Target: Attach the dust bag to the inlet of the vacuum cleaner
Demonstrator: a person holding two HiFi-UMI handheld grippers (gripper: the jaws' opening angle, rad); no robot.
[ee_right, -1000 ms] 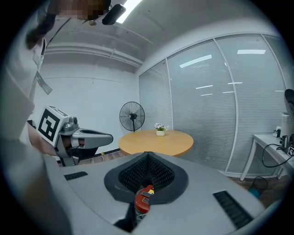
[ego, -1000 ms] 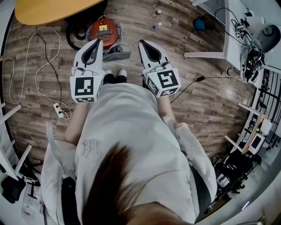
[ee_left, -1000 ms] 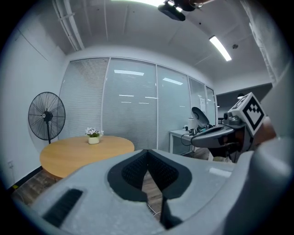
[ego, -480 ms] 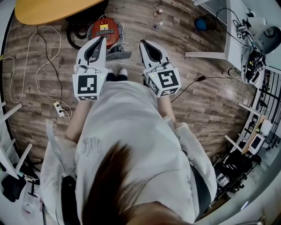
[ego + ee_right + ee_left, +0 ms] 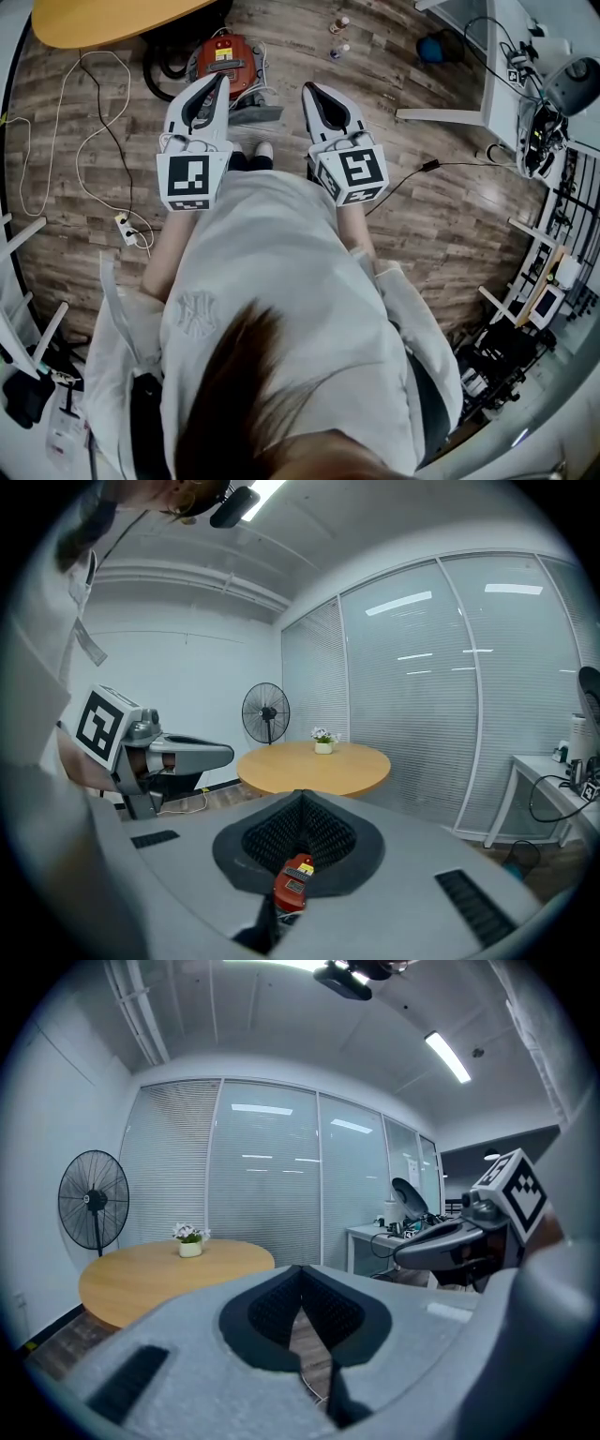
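2 jaw pairs closed, empty | left gripper (image 5: pixel 221 81) | right gripper (image 5: pixel 307 88) | vacuum cleaner (image 5: pixel 225 56) ahead

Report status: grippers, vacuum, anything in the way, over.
Left gripper and right gripper shut, empty. Vacuum cleaner on floor ahead, untouched. White cable loops on floor left of it.

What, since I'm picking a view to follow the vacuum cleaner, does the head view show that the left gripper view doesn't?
Only the head view: the vacuum cleaner on the floor and the person's white shirt. Only the left gripper view: a standing fan and a flower pot. Both: the round wooden table and the shut right gripper.
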